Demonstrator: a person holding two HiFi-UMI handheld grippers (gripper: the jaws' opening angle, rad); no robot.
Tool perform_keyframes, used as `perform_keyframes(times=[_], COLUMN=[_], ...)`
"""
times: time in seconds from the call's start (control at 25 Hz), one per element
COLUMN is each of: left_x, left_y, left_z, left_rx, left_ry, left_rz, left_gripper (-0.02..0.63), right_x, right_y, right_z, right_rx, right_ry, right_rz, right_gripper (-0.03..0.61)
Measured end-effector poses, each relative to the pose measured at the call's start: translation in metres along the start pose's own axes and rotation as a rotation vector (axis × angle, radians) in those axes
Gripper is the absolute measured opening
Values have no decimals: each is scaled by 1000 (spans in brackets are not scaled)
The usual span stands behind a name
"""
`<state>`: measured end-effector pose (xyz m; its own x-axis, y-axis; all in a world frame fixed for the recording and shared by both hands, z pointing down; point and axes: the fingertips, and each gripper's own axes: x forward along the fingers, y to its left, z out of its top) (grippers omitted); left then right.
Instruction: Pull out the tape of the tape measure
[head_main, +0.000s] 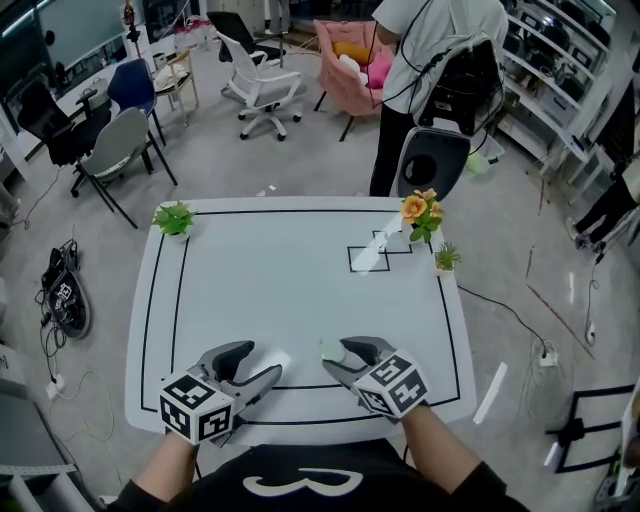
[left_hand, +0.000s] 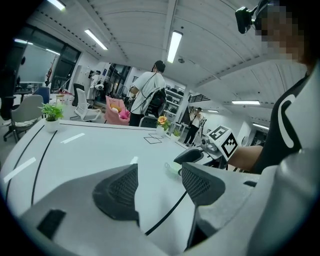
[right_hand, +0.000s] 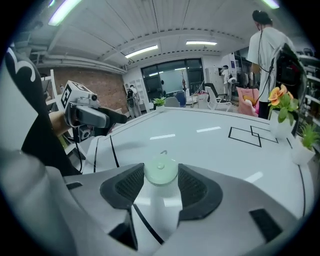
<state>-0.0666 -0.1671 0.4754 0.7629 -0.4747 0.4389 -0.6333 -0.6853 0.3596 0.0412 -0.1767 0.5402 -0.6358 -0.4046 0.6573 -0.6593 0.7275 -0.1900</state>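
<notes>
Here, the small round pale-green tape measure (right_hand: 160, 171) lies flat near the near edge of the white table (head_main: 290, 270), clamped on both sides by the right gripper (right_hand: 161, 181). As a disc it shows no long axis. Its little pull tab (right_hand: 163, 152) points left toward the left gripper (left_hand: 160, 186), whose jaws stand apart and empty.

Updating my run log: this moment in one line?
right gripper: shut on pale green round tape measure | left gripper: open, empty

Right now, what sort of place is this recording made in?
Probably a lab or shared office: a white table marked with black lines, rolling office chairs, and stocked shelves along the wall.
</notes>
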Motion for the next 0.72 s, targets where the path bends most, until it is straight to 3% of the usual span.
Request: perform_keyframes(times=[0.24,0.4,0.72], left_x=[7,3,-11], left_y=[-6,-12,-34], left_z=[12,25,37], left_rx=[65,74,261], left_ry=[18,10,97], left_rz=[-103,-212,-448], left_gripper=[261,261,261], right_x=[-22,-41,-67], right_y=[12,28,66], right_z=[33,53,85], right_rx=[-18,-97,-292], right_ry=[-80,-118,-153], right_rz=[123,216,413], right_gripper=[218,218,218])
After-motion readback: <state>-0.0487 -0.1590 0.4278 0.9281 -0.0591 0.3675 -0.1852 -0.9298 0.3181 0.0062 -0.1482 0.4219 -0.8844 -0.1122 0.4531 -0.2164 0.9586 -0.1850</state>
